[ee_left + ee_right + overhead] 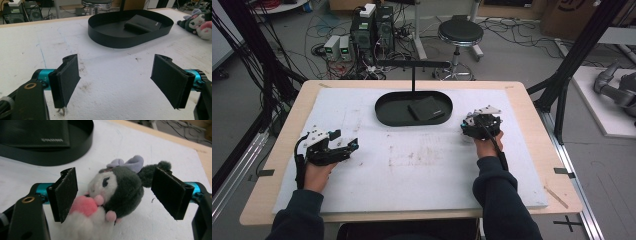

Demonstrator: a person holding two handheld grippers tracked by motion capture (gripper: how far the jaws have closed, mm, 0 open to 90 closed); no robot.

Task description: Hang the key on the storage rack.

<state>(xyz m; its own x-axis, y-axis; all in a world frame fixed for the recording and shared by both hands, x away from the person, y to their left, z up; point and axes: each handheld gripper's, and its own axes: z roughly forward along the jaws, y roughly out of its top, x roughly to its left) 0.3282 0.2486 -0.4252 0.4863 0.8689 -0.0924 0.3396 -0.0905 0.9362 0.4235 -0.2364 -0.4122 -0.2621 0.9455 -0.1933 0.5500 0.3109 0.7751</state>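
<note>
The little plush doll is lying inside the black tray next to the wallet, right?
Not quite. The plush doll lies on the white table mat, outside the black tray, between the right tool's open jaws, as the right gripper view shows. The wallet is in the tray.

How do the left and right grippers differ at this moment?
The left gripper has bare white mat between its jaws; the right gripper has a plush toy between its jaws, not yet clamped. In the high view, the left gripper lies on its side pointing across the table, while the right gripper points down over the toy. Both are open, with black pads and teal fittings.
</note>
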